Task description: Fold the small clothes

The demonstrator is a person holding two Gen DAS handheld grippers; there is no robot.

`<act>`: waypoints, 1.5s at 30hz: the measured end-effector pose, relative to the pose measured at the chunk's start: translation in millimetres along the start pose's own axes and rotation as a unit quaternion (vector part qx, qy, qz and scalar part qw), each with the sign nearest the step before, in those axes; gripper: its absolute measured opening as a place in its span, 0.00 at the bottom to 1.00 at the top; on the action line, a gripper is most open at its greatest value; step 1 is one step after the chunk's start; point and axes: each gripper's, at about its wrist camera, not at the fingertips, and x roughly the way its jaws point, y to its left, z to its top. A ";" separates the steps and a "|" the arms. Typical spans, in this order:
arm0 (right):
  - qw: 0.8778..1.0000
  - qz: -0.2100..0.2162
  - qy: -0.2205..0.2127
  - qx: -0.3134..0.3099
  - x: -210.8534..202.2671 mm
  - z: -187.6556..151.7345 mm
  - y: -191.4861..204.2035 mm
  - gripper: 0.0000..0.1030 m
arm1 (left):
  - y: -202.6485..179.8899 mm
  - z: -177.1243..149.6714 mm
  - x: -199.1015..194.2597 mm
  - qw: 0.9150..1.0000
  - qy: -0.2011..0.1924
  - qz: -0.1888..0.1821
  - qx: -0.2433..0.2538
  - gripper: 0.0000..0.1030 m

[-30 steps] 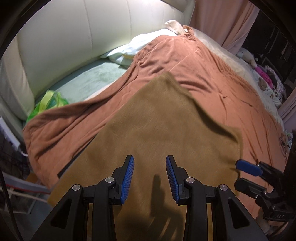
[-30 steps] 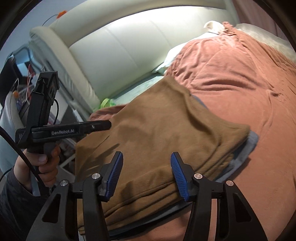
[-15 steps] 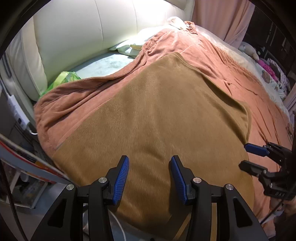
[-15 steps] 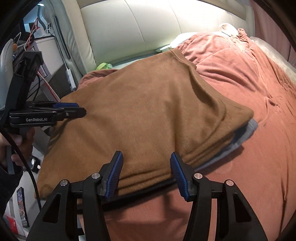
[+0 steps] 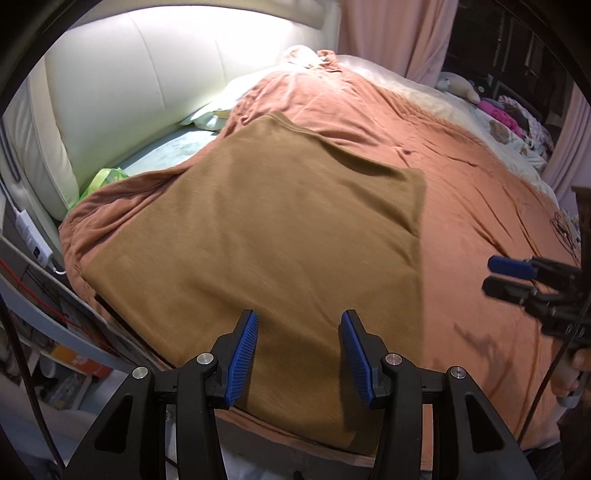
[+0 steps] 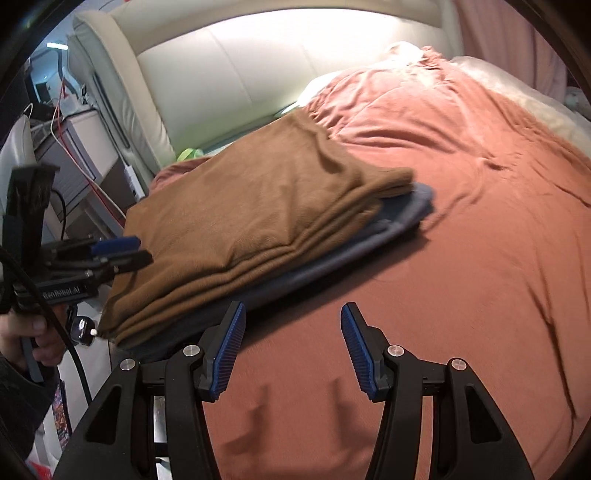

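A folded brown garment (image 5: 280, 229) lies flat on the orange bedspread (image 5: 480, 206) near the bed's corner. In the right wrist view the brown garment (image 6: 251, 218) rests on a folded grey-blue garment (image 6: 391, 225), in a stack. My left gripper (image 5: 298, 354) is open and empty above the brown garment's near edge. My right gripper (image 6: 291, 347) is open and empty over bare bedspread (image 6: 461, 258), right of the stack. The right gripper also shows in the left wrist view (image 5: 508, 275), and the left gripper in the right wrist view (image 6: 122, 249).
A cream padded headboard (image 5: 155, 85) stands behind the stack. A pillow (image 5: 236, 96) and a green bag (image 5: 107, 177) lie by it. A bedside unit with cables (image 6: 85, 155) is at the left. Soft toys (image 5: 498, 114) lie on the far side. Pink curtains (image 5: 388, 33) hang behind.
Both grippers have drawn back from the stack toward the near edge. The right gripper has shifted right, off the garments and over bare bedspread. The garments lie still.
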 end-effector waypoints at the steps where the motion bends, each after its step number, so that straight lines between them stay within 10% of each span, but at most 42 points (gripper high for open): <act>1: 1.000 -0.002 -0.003 0.005 -7.4 -4.6 -2.3 0.50 | -5.9 -5.7 -2.3 1.000 -0.002 -0.006 0.003 0.48; 21: 0.995 -0.035 -0.058 0.075 -142.9 -93.6 -19.6 0.83 | -64.3 -37.4 -67.9 0.998 -0.036 -0.051 -0.027 0.49; 25: 0.992 -0.061 -0.078 0.074 -179.1 -112.4 -12.2 1.00 | -86.7 -45.9 -91.1 0.996 -0.066 -0.051 -0.020 0.80; 29: 0.988 -0.091 -0.098 0.080 -215.0 -133.4 -3.0 1.00 | -108.4 -57.8 -117.4 0.993 -0.103 -0.056 -0.006 0.98; 45: 0.967 -0.141 -0.174 0.119 -327.8 -237.4 51.7 1.00 | -173.2 -131.3 -207.8 0.981 -0.161 -0.097 0.052 0.99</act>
